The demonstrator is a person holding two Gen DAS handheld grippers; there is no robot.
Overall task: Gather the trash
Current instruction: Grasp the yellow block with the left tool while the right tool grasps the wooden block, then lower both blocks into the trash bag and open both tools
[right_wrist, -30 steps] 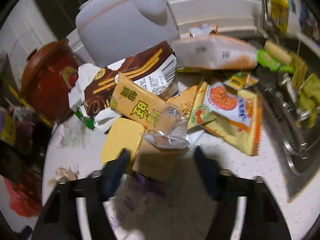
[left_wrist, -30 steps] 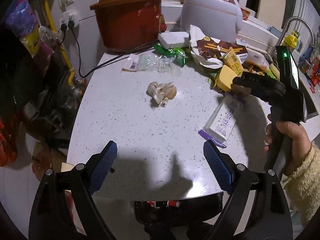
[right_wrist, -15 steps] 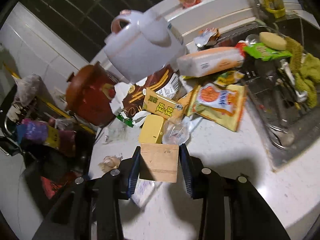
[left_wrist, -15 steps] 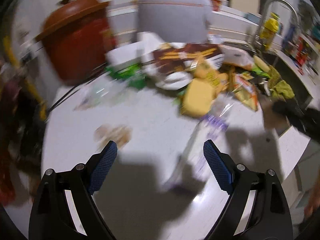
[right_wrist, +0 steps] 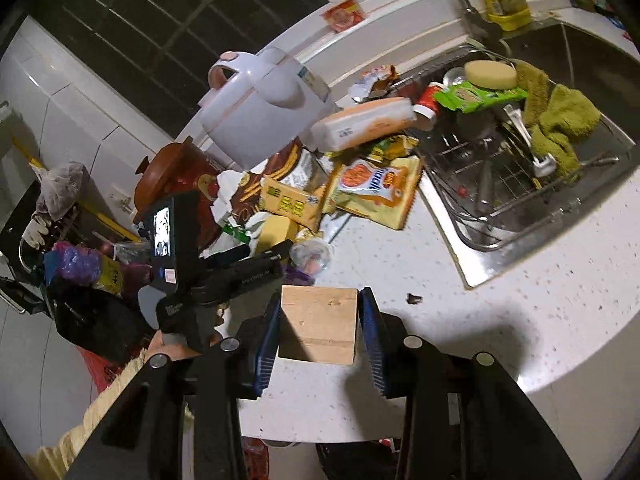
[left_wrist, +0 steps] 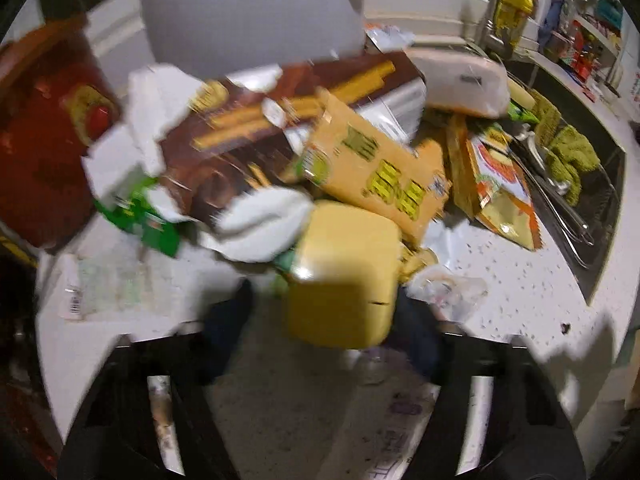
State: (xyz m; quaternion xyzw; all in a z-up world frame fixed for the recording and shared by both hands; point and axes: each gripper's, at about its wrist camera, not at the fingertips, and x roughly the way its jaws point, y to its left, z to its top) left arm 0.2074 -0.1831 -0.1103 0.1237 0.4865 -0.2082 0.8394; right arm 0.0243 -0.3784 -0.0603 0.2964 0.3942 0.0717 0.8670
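Note:
My right gripper (right_wrist: 319, 330) is shut on a brown cardboard box (right_wrist: 318, 325) and holds it above the counter's front edge. My left gripper (left_wrist: 326, 334) is open, its fingers on either side of a yellow box (left_wrist: 344, 276) at the near edge of a trash pile; the view is blurred. The pile holds a brown biscuit box (left_wrist: 256, 136), an orange snack packet (left_wrist: 372, 168) and a clear plastic wrapper (left_wrist: 448, 288). The left gripper's body (right_wrist: 224, 272) shows in the right wrist view, reaching into the pile.
A white rice cooker (right_wrist: 260, 112) and a red-brown pot (right_wrist: 172, 180) stand behind the pile. A sink (right_wrist: 520, 184) with a rack, sponge and green cloth lies to the right. A purple-ended wrapper (left_wrist: 400, 420) lies on the white counter (right_wrist: 520, 288).
My left gripper moved forward to the yellow box, which now sits between its fingers. My right gripper rose and pulled back with the cardboard box.

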